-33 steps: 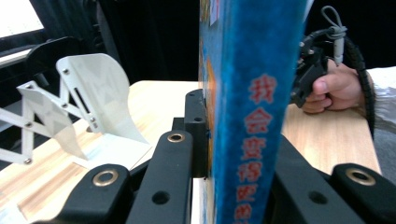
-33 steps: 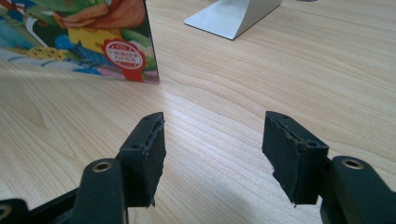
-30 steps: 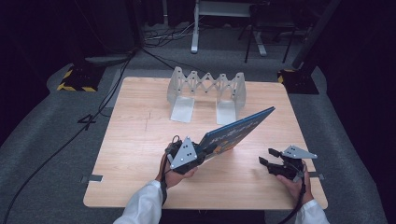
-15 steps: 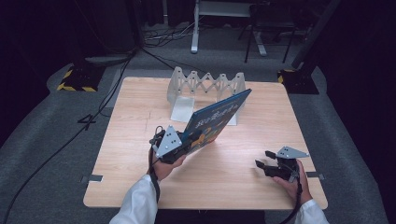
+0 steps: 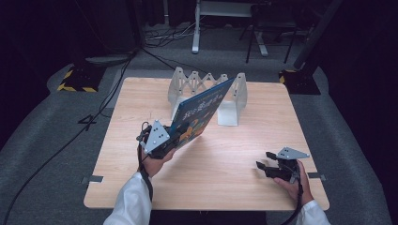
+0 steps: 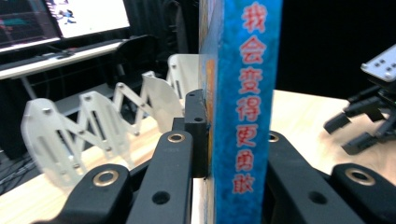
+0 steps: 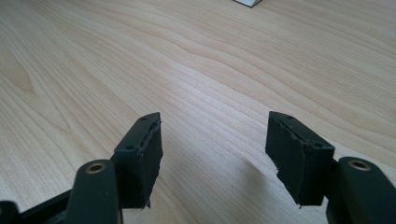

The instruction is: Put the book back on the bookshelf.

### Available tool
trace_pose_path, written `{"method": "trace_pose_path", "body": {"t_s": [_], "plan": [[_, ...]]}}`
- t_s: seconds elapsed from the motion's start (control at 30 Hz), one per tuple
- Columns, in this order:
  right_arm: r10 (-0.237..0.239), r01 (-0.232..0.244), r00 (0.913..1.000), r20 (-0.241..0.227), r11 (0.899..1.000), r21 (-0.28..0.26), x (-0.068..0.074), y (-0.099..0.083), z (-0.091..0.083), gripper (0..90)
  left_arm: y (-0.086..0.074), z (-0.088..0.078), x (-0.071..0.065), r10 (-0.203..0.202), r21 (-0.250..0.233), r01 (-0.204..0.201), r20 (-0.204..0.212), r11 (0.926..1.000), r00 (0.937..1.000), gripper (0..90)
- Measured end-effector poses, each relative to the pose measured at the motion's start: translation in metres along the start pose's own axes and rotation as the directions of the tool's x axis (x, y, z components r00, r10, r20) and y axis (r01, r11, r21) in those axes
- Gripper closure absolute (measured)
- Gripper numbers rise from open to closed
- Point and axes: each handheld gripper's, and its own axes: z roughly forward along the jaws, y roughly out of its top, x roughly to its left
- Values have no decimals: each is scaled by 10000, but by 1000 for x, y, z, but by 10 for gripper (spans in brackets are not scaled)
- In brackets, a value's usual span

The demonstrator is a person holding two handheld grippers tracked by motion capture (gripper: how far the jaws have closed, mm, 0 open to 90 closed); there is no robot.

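Observation:
A blue picture book [image 5: 202, 110] with red characters on its spine [image 6: 245, 93] is held up off the wooden table [image 5: 234, 154], tilted, its far end in front of the white folding rack [image 5: 206, 86]. My left gripper [image 5: 172, 139] is shut on the book's near lower corner, and its jaws pinch the covers from both sides [image 6: 236, 135]. My right gripper [image 5: 263, 160] rests low at the table's front right, open with only bare wood between its pads [image 7: 215, 149]. It also appears at the right edge of the left gripper view [image 6: 369, 126].
The rack [image 6: 93, 126] stands at the table's far middle with its slots upright. Cables [image 5: 70, 136] trail over the grey floor at left, and a yellow-and-black striped box [image 5: 75, 79] sits beyond the table's far left corner. Desk legs [image 5: 195, 28] stand behind.
My left gripper has carried the book leftward and toward the rack, so the book now overlaps the rack. The right gripper has stayed in place.

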Motion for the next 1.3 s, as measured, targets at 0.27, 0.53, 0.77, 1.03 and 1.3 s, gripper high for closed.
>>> {"method": "trace_pose_path", "body": {"t_s": [0.27, 0.53, 0.77, 1.03, 1.3], "plan": [[2, -2, 10000, -5, 10000, 20, 0, 0, 0, 371, 0, -10, 15, -242, -239, 227, -664, 9995, 9975, 828], [-45, 45, 10000, -31, 10000, 43, 0, 0, 0, 369, -5, -24, 33, -849, -480, 789, -1400, 9957, 9865, 828], [-59, 59, 10000, -50, 10000, 56, 1, 0, 1, 368, -11, -21, 42, -1260, -562, 1175, -1854, 9915, 9746, 827], [-73, 73, 9999, -71, 10000, 37, 1, 0, 0, 368, -16, 1, 48, -1684, -570, 1593, -2389, 9856, 9564, 827], [-95, 95, 9999, -76, 10000, 15, 1, 0, 0, 367, -28, 24, 50, -2311, -681, 2209, -2790, 9729, 9321, 825]]}}
